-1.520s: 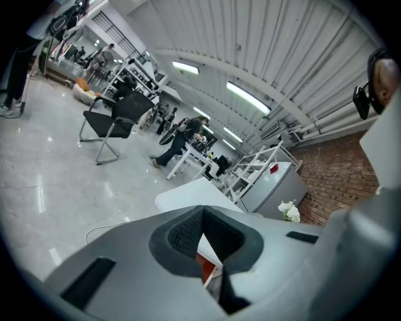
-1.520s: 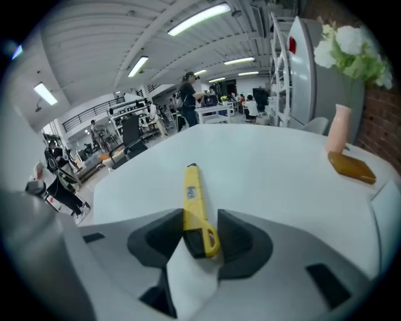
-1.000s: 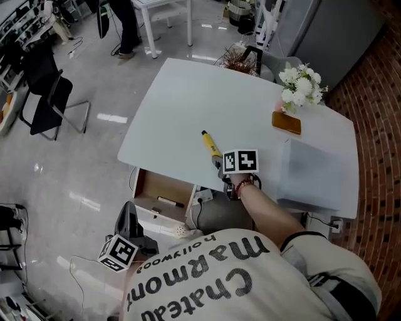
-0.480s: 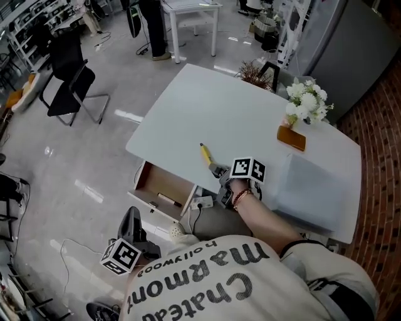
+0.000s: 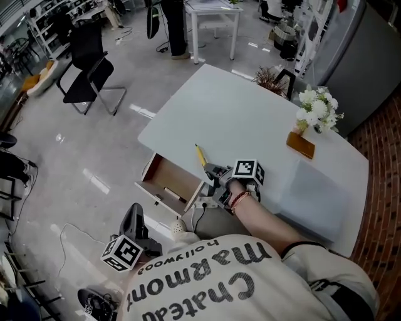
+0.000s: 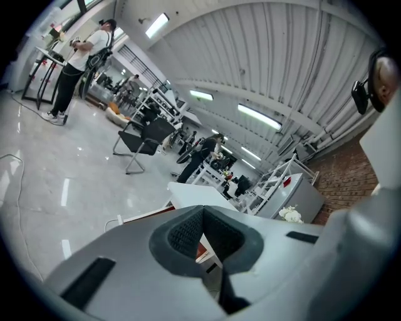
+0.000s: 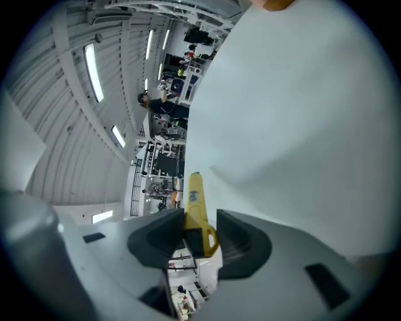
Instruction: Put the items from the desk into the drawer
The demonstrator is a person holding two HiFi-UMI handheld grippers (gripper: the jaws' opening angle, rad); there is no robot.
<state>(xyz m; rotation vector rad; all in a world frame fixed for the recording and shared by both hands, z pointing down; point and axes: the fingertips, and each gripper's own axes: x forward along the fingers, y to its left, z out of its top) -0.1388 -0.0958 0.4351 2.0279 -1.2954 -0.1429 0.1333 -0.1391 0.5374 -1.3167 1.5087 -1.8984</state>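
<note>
A yellow utility knife (image 5: 200,155) is held at the near-left edge of the white desk (image 5: 250,119), just above the open drawer (image 5: 152,168). My right gripper (image 5: 214,173) is shut on its handle; in the right gripper view the knife (image 7: 195,204) sticks out forward between the pads of this gripper (image 7: 200,227). A small pen-like item (image 5: 175,193) lies inside the drawer. My left gripper (image 5: 133,218) hangs low beside the person's body, away from the desk. Seen in its own view, the left gripper (image 6: 202,227) is shut and holds nothing.
White flowers (image 5: 319,110) and an orange-brown box (image 5: 301,145) sit at the desk's far right. A black chair (image 5: 94,69) stands on the floor to the left. A person (image 5: 172,25) stands by a white table (image 5: 213,12) farther back. Cables lie on the floor under the desk.
My right gripper has carried the yellow knife from farther in on the desk to its near-left edge by the drawer. The head view has shifted. The left gripper stays low.
</note>
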